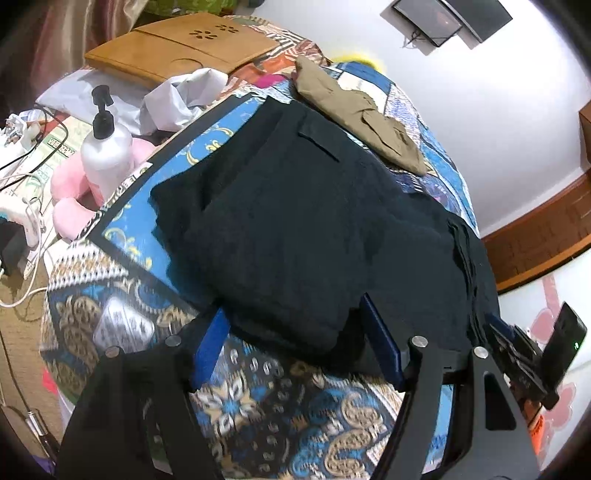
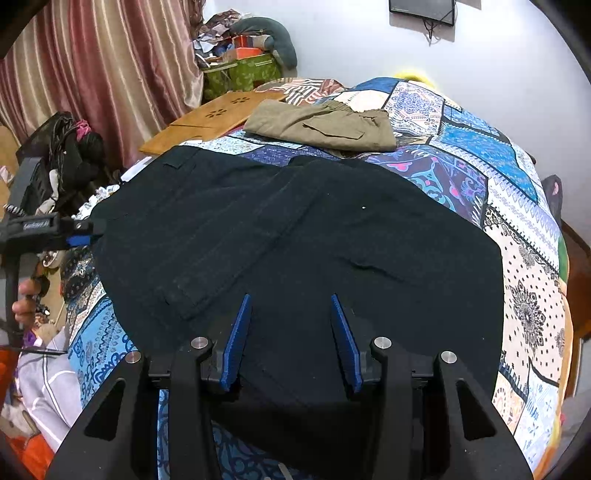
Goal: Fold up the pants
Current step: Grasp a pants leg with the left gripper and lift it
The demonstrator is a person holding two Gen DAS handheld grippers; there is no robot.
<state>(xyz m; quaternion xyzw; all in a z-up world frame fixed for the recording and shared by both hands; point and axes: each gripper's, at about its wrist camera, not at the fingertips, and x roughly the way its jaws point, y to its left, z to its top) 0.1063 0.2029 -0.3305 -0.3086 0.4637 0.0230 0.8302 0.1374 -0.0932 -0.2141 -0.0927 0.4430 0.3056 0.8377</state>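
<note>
Nearest the lens in right wrist view: right gripper (image 2: 291, 339), black frame w/ blue-padded fingers (image 2: 236, 343) spread apart, nothing between them but cloth underneath. It hovers over the near edge of the black fabric pants (image 2: 295, 229), which lie flat across the bed w/ a patchwork quilt in blue, cream and purple prints (image 2: 524, 280). Pants look partly folded: one panel overlaps the other along a diagonal seam, a pocket flap shows at the far left corner.

Left gripper (image 1: 295, 347) in its own view: fingers (image 1: 210, 343) also apart, straddling the near corner of the pants (image 1: 295, 221); whether the pads touch cloth, can't tell. In right wrist view the left gripper (image 2: 79, 236) sits at the pants' left edge.

Beyond the pants, far side of bed: folded olive-khaki cargo shorts (image 2: 321, 127), just touching or very near the black cloth. Further back-left a flat wooden lap tray w/ flower cut-outs (image 2: 221, 114). Left wrist view shows a white pump bottle w/ black nozzle (image 1: 105, 144) beside a pink plush cushion (image 1: 70, 192), plus crumpled white plastic bag (image 1: 181, 99). Striped maroon curtain (image 2: 96, 62) at rear left, dark wall screen (image 2: 421, 9) on the white wall.
</note>
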